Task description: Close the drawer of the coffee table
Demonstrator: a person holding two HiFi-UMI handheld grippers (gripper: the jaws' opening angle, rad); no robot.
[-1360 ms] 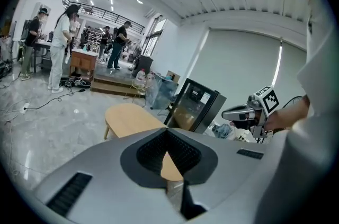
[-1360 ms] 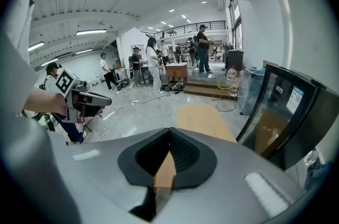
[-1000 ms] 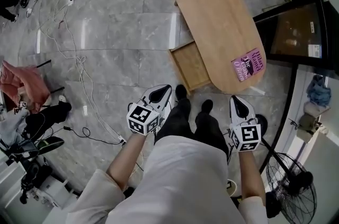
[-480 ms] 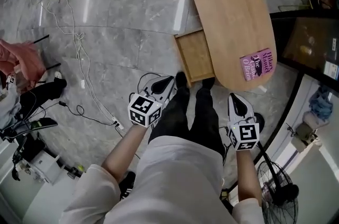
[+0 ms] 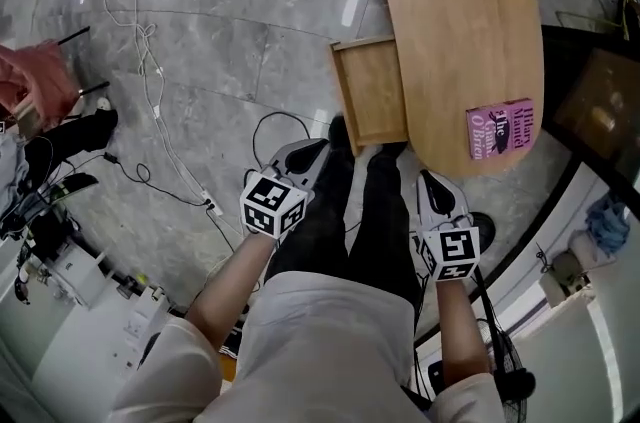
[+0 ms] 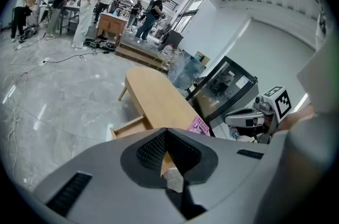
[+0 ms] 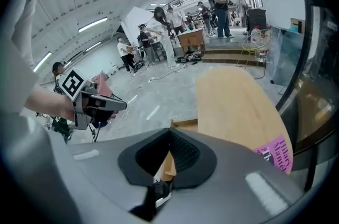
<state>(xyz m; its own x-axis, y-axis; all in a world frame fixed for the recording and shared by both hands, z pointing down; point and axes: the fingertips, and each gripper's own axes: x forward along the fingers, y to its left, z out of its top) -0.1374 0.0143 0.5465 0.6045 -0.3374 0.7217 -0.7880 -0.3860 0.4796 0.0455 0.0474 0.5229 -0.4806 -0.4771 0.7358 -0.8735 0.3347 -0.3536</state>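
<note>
- The left claw (image 5: 312, 152) was held low in front of the person's left leg, its two jaws pressed together at the tips with nothing between them; the left gripper view showed the same shut wedge (image 6: 167, 132).
- The right claw (image 5: 433, 181) hung beside the right leg, jaws likewise closed tip to tip and empty, as the right gripper view confirmed (image 7: 170, 132).
- The drawer (image 5: 372, 96) stood pulled out from the long side of the desk (image 5: 460, 21), its shallow wooden tray showing nothing inside and facing the person.
- Neither claw touched the drawer; both were short of its front edge.
- The person's dark-trousered legs (image 5: 350, 211) stood just before the drawer, one shoe (image 5: 340, 127) right at its near corner.
- A pink book (image 5: 500, 128) lay flat on the desk's near end, close to the rounded edge and apart from the drawer.
- In the left gripper view the drawer (image 6: 130, 126) jutted from the desk (image 6: 156, 96) above the jaws, with the book (image 6: 198, 125) to the right.
- In the right gripper view the drawer (image 7: 184, 123) sat just over the jaw tips, the desk (image 7: 238, 106) running away beyond it.
- Loose cables (image 5: 150, 101) trailed over the grey marble floor (image 5: 250, 11) to the left.
</note>
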